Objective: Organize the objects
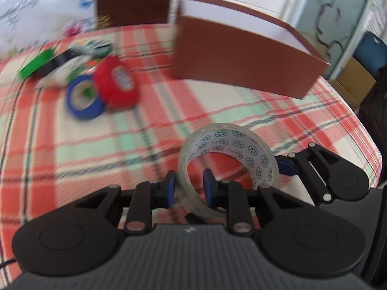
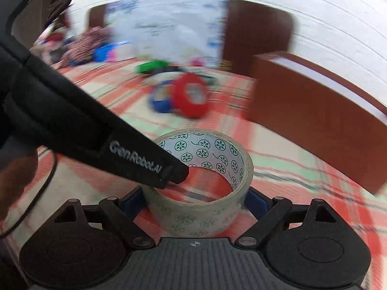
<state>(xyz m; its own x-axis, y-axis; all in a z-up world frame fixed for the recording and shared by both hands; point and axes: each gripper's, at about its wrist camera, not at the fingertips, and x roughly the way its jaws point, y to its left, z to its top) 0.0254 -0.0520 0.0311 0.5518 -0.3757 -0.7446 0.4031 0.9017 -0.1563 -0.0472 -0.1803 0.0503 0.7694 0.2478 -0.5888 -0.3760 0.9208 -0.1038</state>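
A clear tape roll [image 1: 229, 154] with a patterned core is held above the plaid cloth. My left gripper [image 1: 188, 188] is shut on its near wall, one finger inside the ring, one outside. My right gripper [image 2: 193, 199] grips the same roll [image 2: 205, 207] across its whole width, blue pads on both sides. The right gripper's fingers [image 1: 287, 164] show in the left view at the roll's right side. The left gripper's body [image 2: 135, 162] crosses the right view into the ring. A brown open box [image 1: 241, 58] stands beyond, also in the right view [image 2: 314, 116].
A red tape roll [image 1: 116, 82] leans on a blue roll [image 1: 82, 99] at the back left, with a green roll [image 1: 36, 64] and other blurred rolls behind. A dark brown panel [image 1: 133, 0] stands at the back. The plaid cloth [image 1: 96, 149] covers the surface.
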